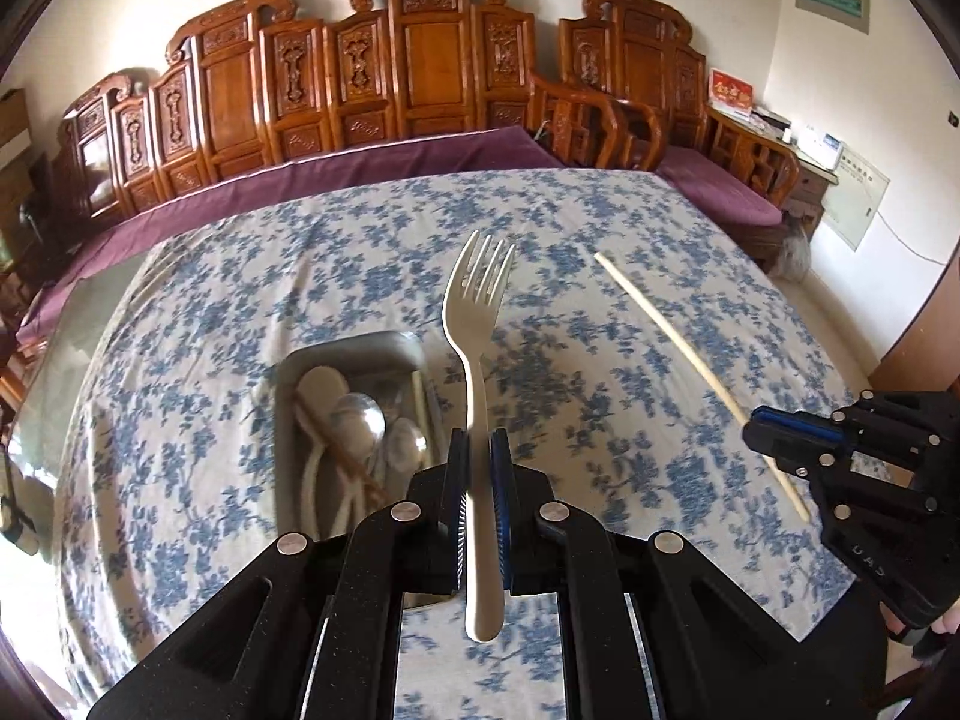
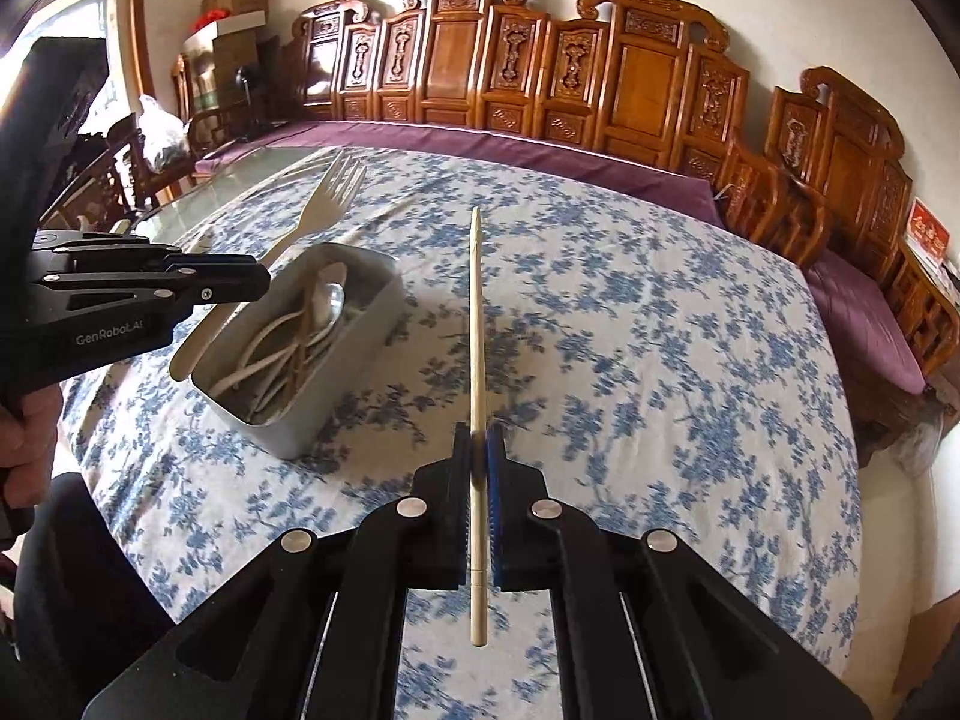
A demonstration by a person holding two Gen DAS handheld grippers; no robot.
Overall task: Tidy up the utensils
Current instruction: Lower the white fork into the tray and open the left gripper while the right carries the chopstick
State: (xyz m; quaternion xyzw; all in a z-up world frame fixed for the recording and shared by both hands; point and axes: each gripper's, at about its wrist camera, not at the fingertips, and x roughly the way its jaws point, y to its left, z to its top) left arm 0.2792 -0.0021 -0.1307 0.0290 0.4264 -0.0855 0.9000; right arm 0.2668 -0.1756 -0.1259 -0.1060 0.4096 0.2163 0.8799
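**Q:** Carved wooden benches [image 1: 420, 60] with purple cushions line the far wall. What do the jaws show?

**A:** Left gripper [image 1: 479, 450]: jaws closed on the handle of a cream plastic fork [image 1: 477, 324], tines pointing away, handle end projecting behind the pads. Right gripper [image 2: 478, 450]: jaws closed on a single pale chopstick [image 2: 477, 324], its tip pointing away.

**Q:** And outward from there?

**A:** Both utensils are held clear above the blue-flowered tablecloth [image 1: 600, 360]. A grey metal tin [image 2: 360, 324] stands on the cloth, below and left of the fork in the left wrist view. It holds white spoons, a metal spoon [image 1: 360, 420] and chopsticks. In the right wrist view the fork crosses over the tin's left edge; whether it touches cannot be told.
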